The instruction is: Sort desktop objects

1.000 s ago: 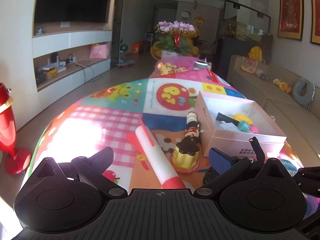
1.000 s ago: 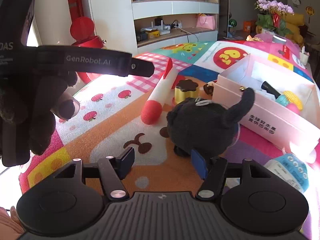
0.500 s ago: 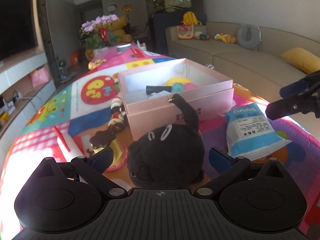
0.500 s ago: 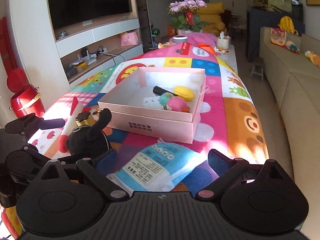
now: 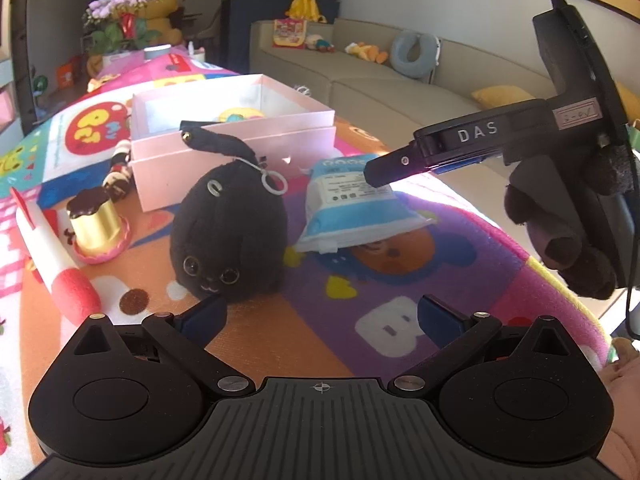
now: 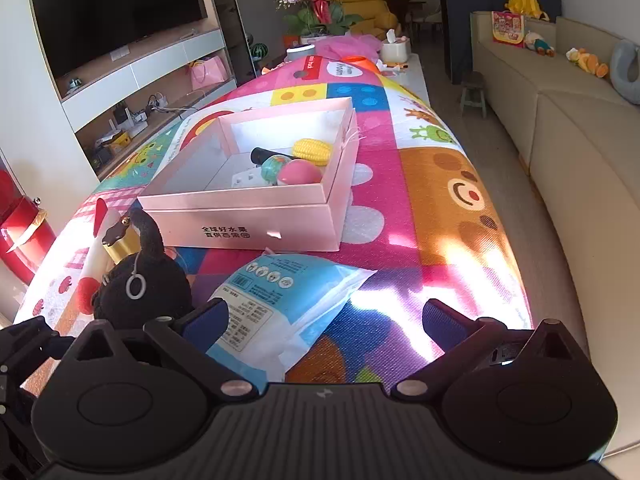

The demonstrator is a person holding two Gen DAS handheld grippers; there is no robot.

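A black plush toy [image 5: 228, 236] sits on the colourful mat, just ahead of my open left gripper [image 5: 320, 316]; it also shows in the right wrist view [image 6: 144, 284]. A blue and white packet [image 5: 352, 208] lies to its right, and in the right wrist view [image 6: 276, 300] it lies under my open right gripper [image 6: 324, 316]. The right gripper's body [image 5: 480, 140] hovers above the packet. A pink open box [image 6: 256, 184] holds a yellow corn toy [image 6: 312, 151], a pink ball [image 6: 299, 172] and other small items.
A gold-based cake toy [image 5: 94, 224] and a white and red rocket-shaped toy [image 5: 52, 256] lie left of the plush. A small figurine [image 5: 118, 172] lies by the box. A beige sofa [image 6: 568, 120] runs along the right of the table; a TV shelf [image 6: 132, 64] stands to the left.
Both grippers have swung right. The left one now faces the plush and packet from the near end. The right one left the plush and now sits over the packet. Both stay open.
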